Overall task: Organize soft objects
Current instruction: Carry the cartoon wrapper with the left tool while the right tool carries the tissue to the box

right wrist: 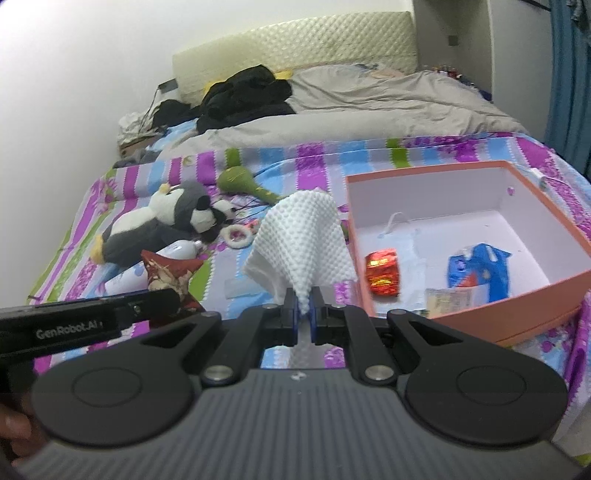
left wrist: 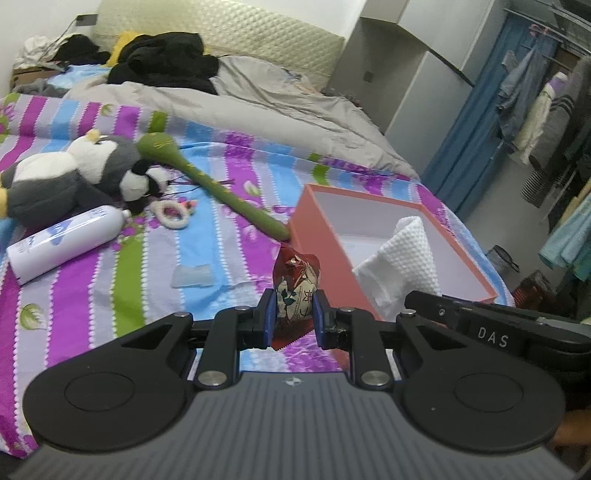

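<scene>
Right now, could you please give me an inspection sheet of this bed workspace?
Surface: striped purple, blue and green bedsheet, with a rumpled grey duvet behind.
Job's things: open orange cardboard box with white inside holding a shiny red foil packet and a blue plastic wrapper; grey-and-white plush penguin; small plush panda.
Clutter: white spray bottle, green long-handled massage hammer, white ring toy, black clothes.
Grippers: left gripper shut on a red printed sachet; right gripper shut on a white waffle-textured cloth.
Cables: dark cable by the headboard.
Surroundings: hanging clothes, blue curtain.
</scene>
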{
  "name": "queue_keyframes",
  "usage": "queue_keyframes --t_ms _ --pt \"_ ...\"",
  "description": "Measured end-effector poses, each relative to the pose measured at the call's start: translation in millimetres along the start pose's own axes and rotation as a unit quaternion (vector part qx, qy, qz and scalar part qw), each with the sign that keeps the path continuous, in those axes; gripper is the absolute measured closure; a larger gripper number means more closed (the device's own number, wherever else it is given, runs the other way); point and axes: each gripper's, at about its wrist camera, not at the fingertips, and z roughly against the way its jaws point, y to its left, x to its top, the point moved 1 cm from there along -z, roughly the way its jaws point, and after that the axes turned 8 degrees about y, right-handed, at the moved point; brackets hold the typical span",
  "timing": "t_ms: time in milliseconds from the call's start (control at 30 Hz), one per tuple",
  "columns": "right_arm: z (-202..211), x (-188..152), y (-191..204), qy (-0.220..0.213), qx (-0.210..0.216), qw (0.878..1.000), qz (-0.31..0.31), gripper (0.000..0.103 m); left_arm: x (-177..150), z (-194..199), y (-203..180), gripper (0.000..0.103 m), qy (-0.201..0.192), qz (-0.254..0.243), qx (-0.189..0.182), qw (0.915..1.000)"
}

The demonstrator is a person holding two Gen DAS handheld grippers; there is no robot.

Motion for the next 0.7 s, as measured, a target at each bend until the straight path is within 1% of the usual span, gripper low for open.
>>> queue_keyframes --t_ms 433,533,700 --pt "32 -13 -41 -0.022 -0.04 0.999 -0.03 0.093 -3 -18 -55 0.078 0.019 -0.048 -0.045 0.9976" --pt "33 -16 -52 -0.022 -0.049 0.998 -0.044 0.093 -1 -26 -60 0.078 0.027 -0.056 -0.047 0.997" --pt "33 -16 -67 -0.027 -0.053 0.996 -0.064 0.093 13 -46 -69 0.079 0.039 -0.066 -0.051 0.9957"
